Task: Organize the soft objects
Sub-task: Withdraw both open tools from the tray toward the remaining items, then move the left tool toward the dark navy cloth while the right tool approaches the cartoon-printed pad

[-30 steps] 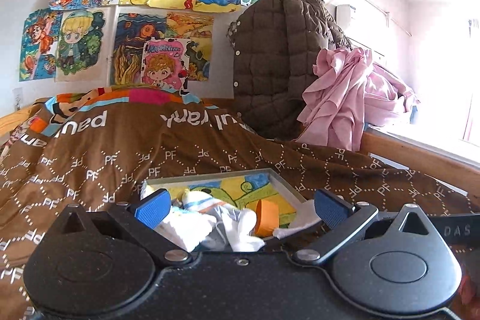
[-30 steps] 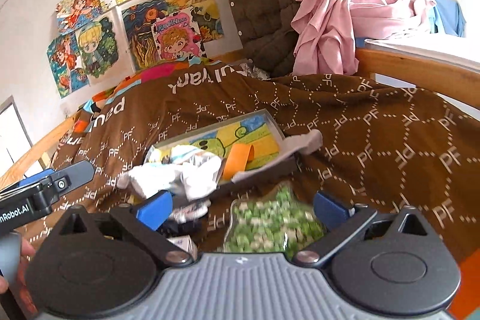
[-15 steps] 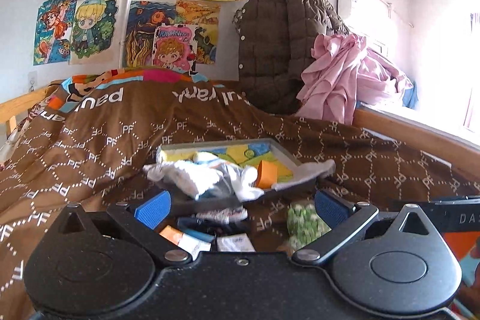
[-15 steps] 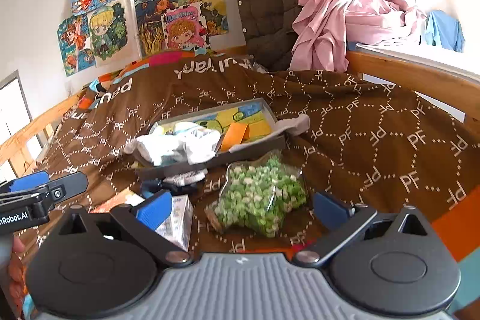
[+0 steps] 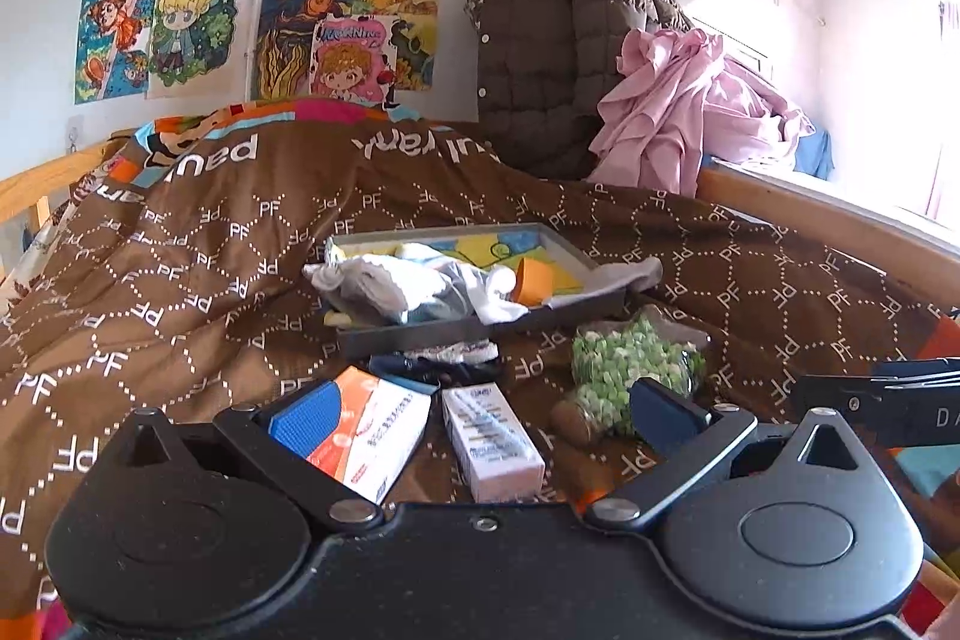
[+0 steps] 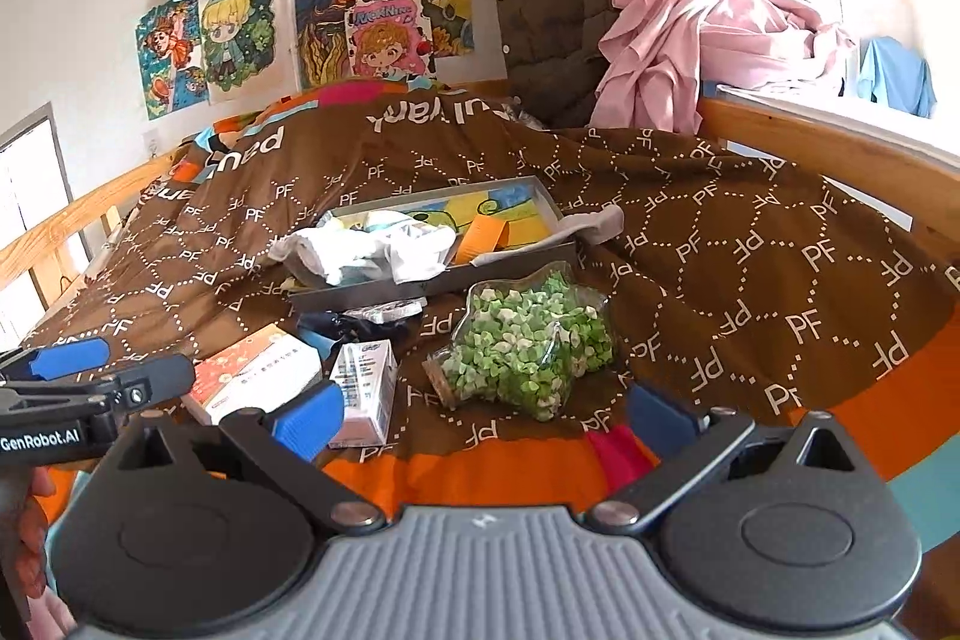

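A grey tray (image 5: 480, 328) (image 6: 420, 283) lies on the brown bedspread with white and pale-blue socks (image 5: 408, 280) (image 6: 366, 250) heaped in it, an orange piece (image 5: 537, 280) (image 6: 483, 235) beside them and a grey sock (image 5: 630, 274) (image 6: 594, 223) draped over its right rim. A dark sock (image 5: 432, 367) (image 6: 336, 325) lies in front of the tray. My left gripper (image 5: 486, 418) is open and empty, well short of the tray. My right gripper (image 6: 480, 415) is open and empty too, near the bed's front edge.
A clear bag of green pieces (image 5: 630, 370) (image 6: 528, 346) lies right of two small cartons: an orange-white box (image 5: 372, 430) (image 6: 258, 370) and a white box (image 5: 492, 442) (image 6: 366, 388). A brown quilted jacket (image 5: 564, 40) and pink clothes (image 5: 690, 100) hang at the back. Wooden bed rails (image 6: 840, 148) border the bed.
Both grippers have pulled back from the tray toward the bed's front edge, bringing the cartons, the dark sock and the green bag into the left view. Both stayed open.
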{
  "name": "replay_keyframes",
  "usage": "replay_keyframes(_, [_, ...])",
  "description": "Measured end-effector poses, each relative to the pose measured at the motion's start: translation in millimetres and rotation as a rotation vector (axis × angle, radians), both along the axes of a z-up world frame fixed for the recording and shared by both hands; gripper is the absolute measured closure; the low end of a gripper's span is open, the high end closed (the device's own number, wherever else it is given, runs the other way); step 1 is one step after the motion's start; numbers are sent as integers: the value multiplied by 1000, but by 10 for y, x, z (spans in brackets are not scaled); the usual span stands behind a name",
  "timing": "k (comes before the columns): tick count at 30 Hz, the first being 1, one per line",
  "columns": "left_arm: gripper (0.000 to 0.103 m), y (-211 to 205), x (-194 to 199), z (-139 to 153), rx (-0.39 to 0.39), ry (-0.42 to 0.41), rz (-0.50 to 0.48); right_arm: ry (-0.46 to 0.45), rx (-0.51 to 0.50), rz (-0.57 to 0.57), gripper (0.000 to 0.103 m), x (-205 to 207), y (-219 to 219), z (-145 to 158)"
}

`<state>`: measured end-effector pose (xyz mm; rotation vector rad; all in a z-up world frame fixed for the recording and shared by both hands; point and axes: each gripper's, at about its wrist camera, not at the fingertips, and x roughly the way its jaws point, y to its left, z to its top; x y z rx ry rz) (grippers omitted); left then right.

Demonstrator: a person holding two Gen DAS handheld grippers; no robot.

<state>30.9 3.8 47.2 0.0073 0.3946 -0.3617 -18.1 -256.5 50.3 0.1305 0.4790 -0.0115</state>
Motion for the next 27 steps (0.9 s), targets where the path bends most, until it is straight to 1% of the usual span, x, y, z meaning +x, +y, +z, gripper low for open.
replay_keyframes(10, [1, 34, -92, -94, 24, 19, 13, -12, -49, 42, 0, -36, 116, -26])
replay_keyframes(27, [1, -15, -47, -117, 56, 26, 10, -23, -42, 49, 0, -18, 114, -28])
